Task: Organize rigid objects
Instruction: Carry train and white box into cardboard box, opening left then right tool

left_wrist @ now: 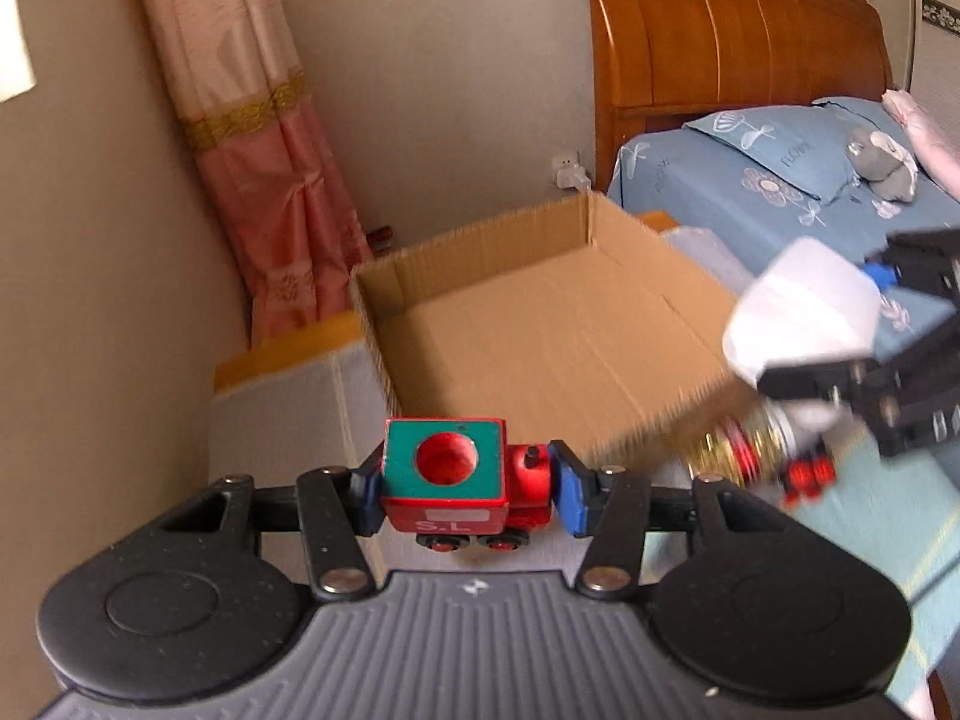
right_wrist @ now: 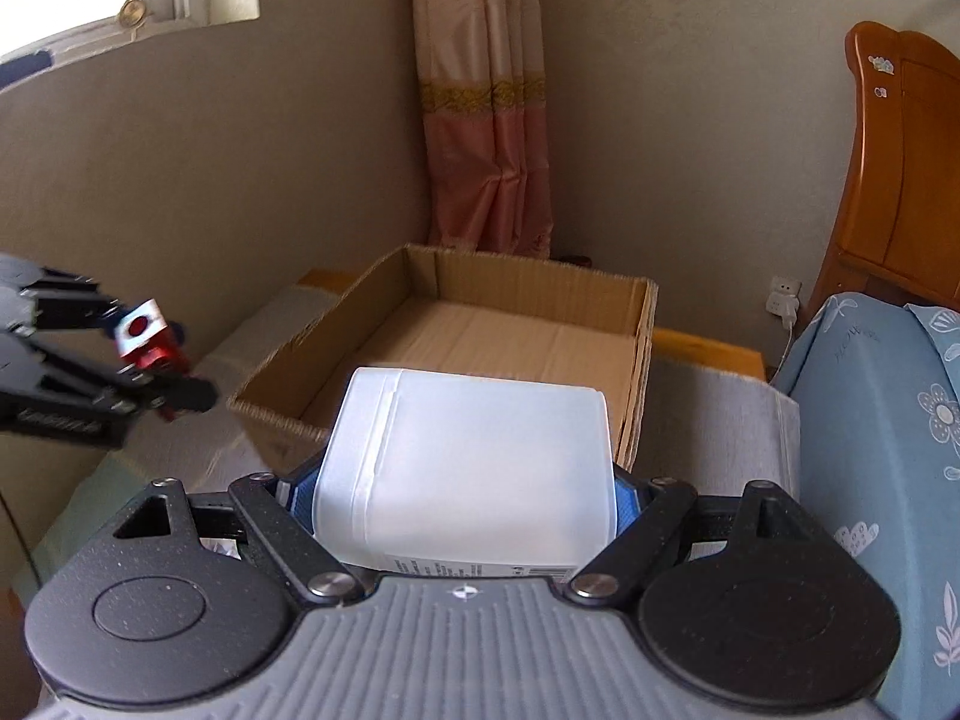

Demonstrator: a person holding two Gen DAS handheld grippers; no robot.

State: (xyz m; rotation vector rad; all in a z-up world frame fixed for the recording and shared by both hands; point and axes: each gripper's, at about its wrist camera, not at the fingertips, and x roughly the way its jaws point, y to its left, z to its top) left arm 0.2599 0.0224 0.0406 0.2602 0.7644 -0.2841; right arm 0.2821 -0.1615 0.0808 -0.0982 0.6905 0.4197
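Note:
My left gripper point(left_wrist: 465, 489) is shut on a small red toy train point(left_wrist: 462, 483) with a teal cab top, held in the air in front of an open, empty cardboard box point(left_wrist: 540, 324). My right gripper point(right_wrist: 462, 495) is shut on a white translucent plastic bottle point(right_wrist: 468, 462), held before the same box point(right_wrist: 480, 336). The right gripper with the bottle point(left_wrist: 804, 306) shows blurred at the right of the left wrist view. The left gripper with the train point(right_wrist: 144, 336) shows at the left of the right wrist view.
The box rests on a grey-white covered surface point(right_wrist: 714, 414) in a room corner. A bed with blue floral bedding point(left_wrist: 750, 180) and a wooden headboard point(left_wrist: 732, 30) stands to the right. A pink curtain point(right_wrist: 486, 120) hangs behind. A blurred gold and red object point(left_wrist: 744, 450) lies under the right gripper.

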